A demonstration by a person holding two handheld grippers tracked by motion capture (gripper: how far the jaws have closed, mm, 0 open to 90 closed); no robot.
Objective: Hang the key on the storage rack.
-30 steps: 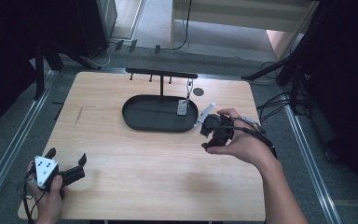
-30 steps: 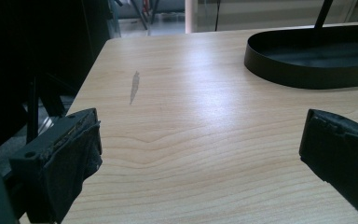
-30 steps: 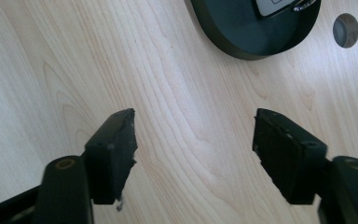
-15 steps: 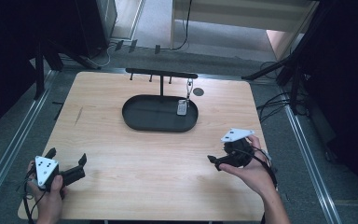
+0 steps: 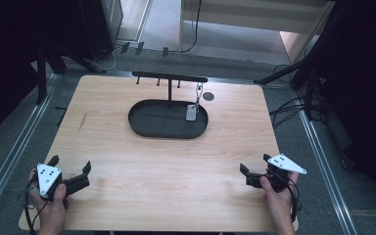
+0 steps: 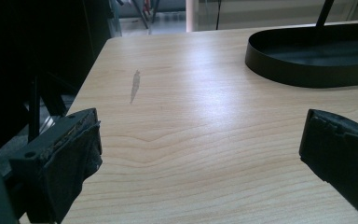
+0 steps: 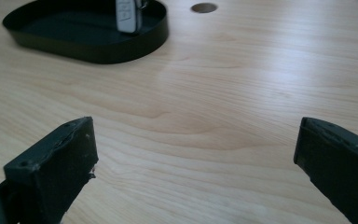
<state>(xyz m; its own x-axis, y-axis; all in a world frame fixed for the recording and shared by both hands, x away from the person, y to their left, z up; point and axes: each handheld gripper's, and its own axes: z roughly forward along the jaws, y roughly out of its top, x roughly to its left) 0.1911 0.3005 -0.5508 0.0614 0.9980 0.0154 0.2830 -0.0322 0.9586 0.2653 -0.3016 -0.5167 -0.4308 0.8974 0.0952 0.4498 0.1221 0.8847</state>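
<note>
The pale, wood-grained rectangular surface (image 5: 166, 161) takes up most of the scene, bare across its near half, with a faint grey smear (image 6: 134, 86) toward its left edge and a small round dark hole (image 5: 208, 96) near the far right.

Next in size is the black oval metal tray (image 5: 142, 128), set toward the far middle of the surface. A thin black post rises from it to a horizontal black bar with short pegs (image 5: 169, 77), which reads as a hanging rack built over the tray, so anything slipping off a peg would land inside the rim.

The left tool (image 5: 71, 173) rests low at the near left corner, held by the person's left hand (image 5: 54, 205); its jaws stand wide apart with nothing between them, as the left gripper view confirms. The right tool (image 5: 245, 175) sits at the near right corner in the right hand (image 5: 280, 198), jaws likewise spread and empty. Both point inward and forward, well apart from the tray, which looks like a neutral resting stance at the surface's near edge.

Smallest is the silver-grey car key fob (image 5: 191, 113), hanging by a short chain and ring from the right end of the bar, its lower end down inside the tray's right part; whether it touches the tray floor I cannot tell.
</note>
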